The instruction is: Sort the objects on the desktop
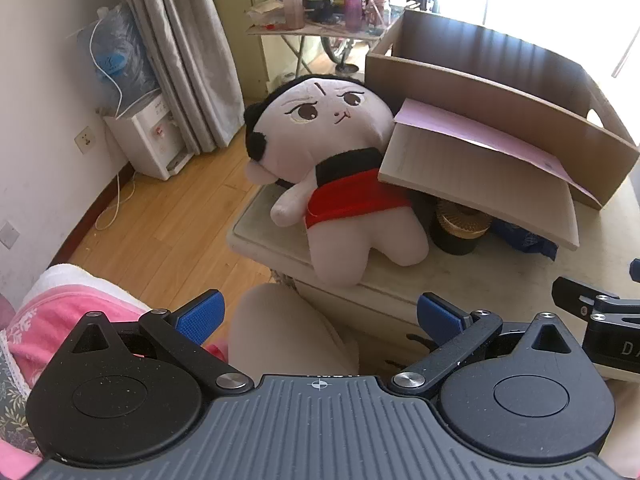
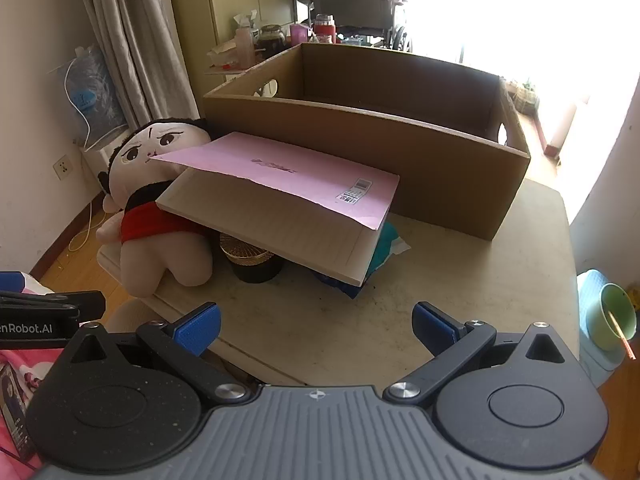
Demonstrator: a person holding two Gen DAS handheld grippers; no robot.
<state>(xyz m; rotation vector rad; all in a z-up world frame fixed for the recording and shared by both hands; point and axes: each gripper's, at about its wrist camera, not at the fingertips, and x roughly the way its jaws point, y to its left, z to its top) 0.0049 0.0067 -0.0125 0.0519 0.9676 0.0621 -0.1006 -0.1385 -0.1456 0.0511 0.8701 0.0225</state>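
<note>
plush cloth doll [image 1: 320,152], matt brown cardboard box [image 2: 400,148], pink paper cover on notebook [image 2: 288,184], worn matt worktop [image 2: 440,280], glossy wood floor [image 1: 172,216], matt black plastic tongs [image 1: 318,316] with textured blue pads [image 1: 200,316]

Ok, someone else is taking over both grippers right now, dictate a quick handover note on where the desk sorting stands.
Left hand-held gripper: open, empty, off the table's near corner.
Right hand-held gripper: open, empty, above the table's front edge.
Large brown cardboard box stands at the back of the beige table; nothing shows inside it.
In front of it: pink-covered open notebook resting over a black round tin with a gold lid and a blue-teal packet; plush doll in a red top lies at the left.
Done: nothing sorted yet. Left: all four items.
</note>
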